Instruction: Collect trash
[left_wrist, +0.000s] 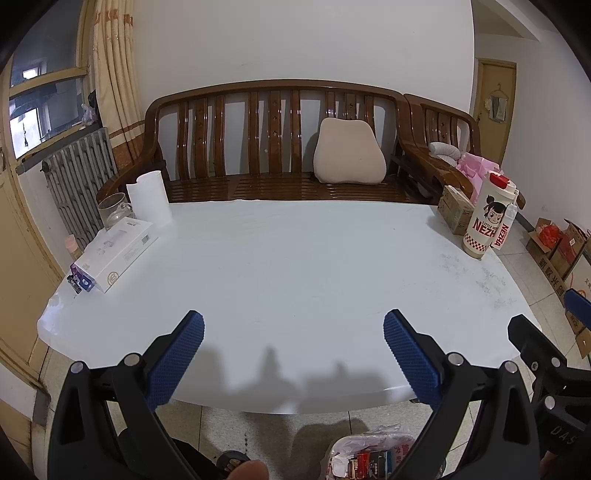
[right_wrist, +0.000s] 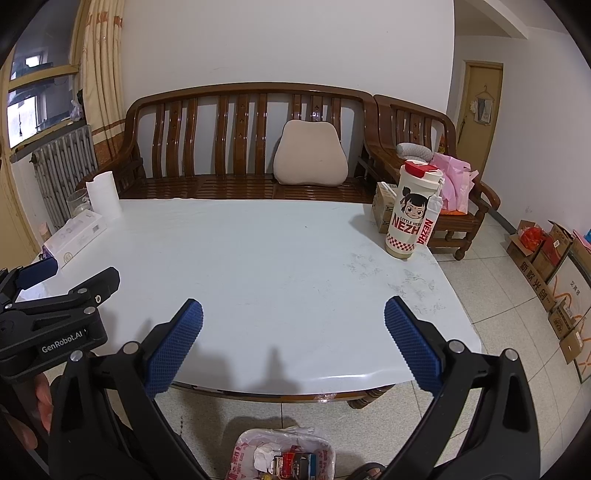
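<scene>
trash bag (right_wrist: 284, 456) on floor below both wide-open, empty claws, left claw (left_wrist: 293, 343) and right claw (right_wrist: 293, 332), nearer the right; counter (right_wrist: 258, 258) bare of litter.

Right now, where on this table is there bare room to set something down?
The white table top is bare across its middle and near edge, between the flat white carton on the left and the tall cream Nezha cartoon tumbler on the right. Crowded spots: the far left corner, with the white paper roll, and the far right corner, with the small cardboard box.

a home: wooden sofa (left_wrist: 277, 147), curtain (left_wrist: 114, 70), radiator (left_wrist: 79, 173).
</scene>
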